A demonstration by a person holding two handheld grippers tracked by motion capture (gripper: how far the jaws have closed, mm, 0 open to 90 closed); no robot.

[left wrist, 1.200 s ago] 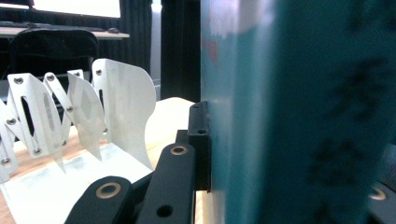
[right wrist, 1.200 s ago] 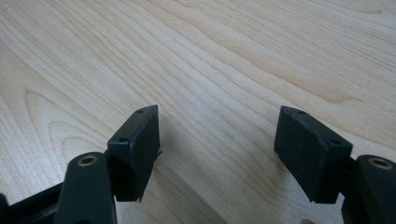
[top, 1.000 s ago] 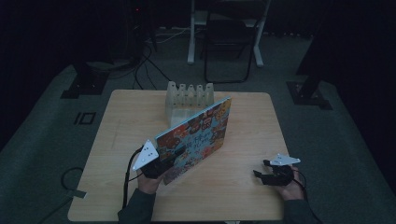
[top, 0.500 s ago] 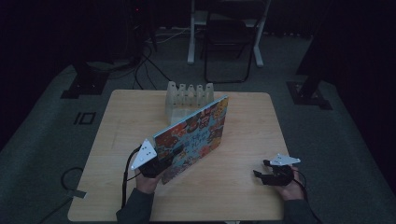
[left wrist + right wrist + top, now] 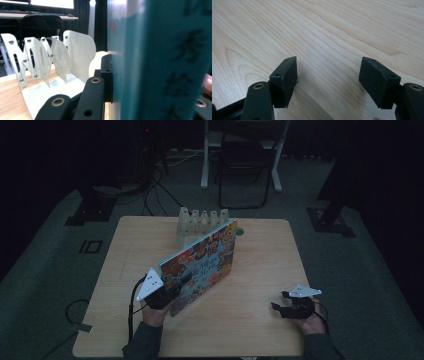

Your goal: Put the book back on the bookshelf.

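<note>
Overhead cam; two close finger-cams.

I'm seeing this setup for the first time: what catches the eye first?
The colourful picture book, held tilted above the middle of the wooden table by the left gripper clamped on its lower corner. Behind it, at the table's far edge, stands a white slotted rack. The right gripper rests open near the front right corner, nothing between its jaws.

The book (image 5: 172,60) carries dark characters down its teal edge and lettering on its colourful cover (image 5: 202,265), all too blurred to read.
</note>
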